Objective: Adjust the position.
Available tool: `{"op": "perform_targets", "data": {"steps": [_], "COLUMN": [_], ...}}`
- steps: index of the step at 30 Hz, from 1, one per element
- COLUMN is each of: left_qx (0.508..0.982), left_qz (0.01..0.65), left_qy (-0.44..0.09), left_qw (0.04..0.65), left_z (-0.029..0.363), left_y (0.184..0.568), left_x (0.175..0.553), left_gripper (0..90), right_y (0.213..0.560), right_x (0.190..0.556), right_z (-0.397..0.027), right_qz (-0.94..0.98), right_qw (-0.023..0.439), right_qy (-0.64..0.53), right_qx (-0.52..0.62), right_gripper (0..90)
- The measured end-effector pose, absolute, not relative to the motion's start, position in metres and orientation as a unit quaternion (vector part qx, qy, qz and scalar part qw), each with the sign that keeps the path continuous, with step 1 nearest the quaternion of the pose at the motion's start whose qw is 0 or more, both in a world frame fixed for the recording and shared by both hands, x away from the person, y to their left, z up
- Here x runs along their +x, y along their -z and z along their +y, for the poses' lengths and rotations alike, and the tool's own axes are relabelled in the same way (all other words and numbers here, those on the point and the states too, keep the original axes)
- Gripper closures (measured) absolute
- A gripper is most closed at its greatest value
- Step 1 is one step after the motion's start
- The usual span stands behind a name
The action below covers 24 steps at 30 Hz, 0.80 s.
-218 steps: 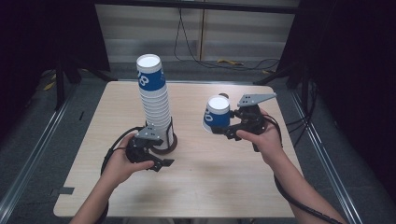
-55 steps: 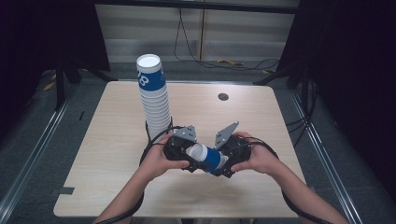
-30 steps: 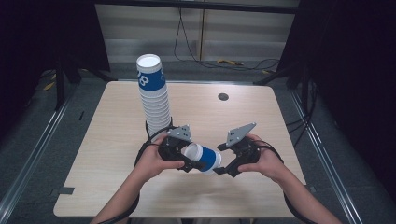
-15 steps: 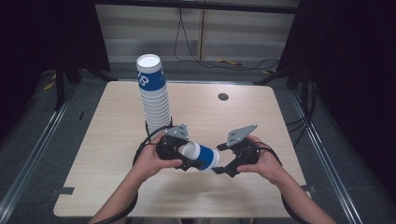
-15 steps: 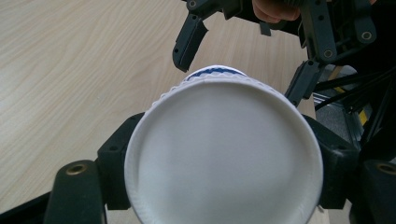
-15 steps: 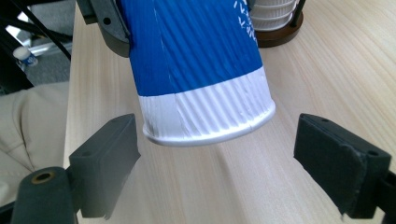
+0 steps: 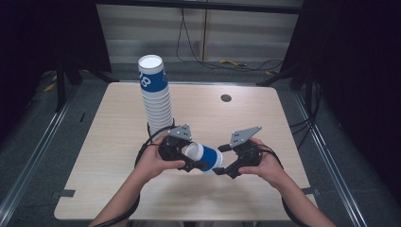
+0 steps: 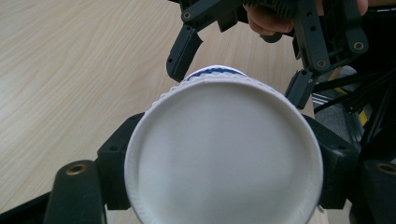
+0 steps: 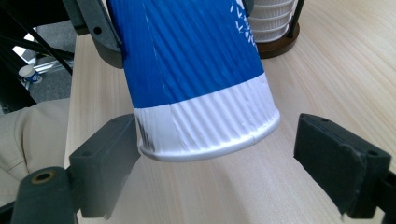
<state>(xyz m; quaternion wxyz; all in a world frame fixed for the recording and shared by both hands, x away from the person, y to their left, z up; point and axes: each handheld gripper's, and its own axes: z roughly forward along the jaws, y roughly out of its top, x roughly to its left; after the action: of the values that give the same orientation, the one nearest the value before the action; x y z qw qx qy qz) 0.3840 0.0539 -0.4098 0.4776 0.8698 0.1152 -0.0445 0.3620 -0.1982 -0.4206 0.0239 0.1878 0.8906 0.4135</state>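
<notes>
One blue-and-white ribbed paper cup (image 7: 204, 157), lower centre of the high view, lies gripped by your left gripper (image 7: 182, 153); your right gripper (image 7: 231, 163) has released it, jaws apart beside its base. Handover done; the tall cup stack (image 7: 156, 99) stands behind.

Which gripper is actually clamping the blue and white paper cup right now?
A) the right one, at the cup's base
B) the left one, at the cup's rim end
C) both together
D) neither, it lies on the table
B: the left gripper presses the paper cup at its rim end, while the right gripper has one jaw standing clear of the base.
</notes>
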Motion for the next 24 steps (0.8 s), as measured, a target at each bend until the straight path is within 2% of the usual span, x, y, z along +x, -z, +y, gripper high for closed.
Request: {"op": "perform_targets", "data": {"steps": [24], "left_qx": [0.863], "left_qz": [0.111], "left_qy": [0.053], "left_qw": [0.491], "left_z": [0.0464], "left_y": [0.4072], "left_x": [0.3832], "left_gripper": [26.6], "right_y": [0.4307], "right_x": [0.3607], "right_z": [-0.1919], "right_qz": [0.888], "right_qw": [0.01], "right_qy": [-0.421], "right_qx": [0.183], "right_gripper": [13.1]}}
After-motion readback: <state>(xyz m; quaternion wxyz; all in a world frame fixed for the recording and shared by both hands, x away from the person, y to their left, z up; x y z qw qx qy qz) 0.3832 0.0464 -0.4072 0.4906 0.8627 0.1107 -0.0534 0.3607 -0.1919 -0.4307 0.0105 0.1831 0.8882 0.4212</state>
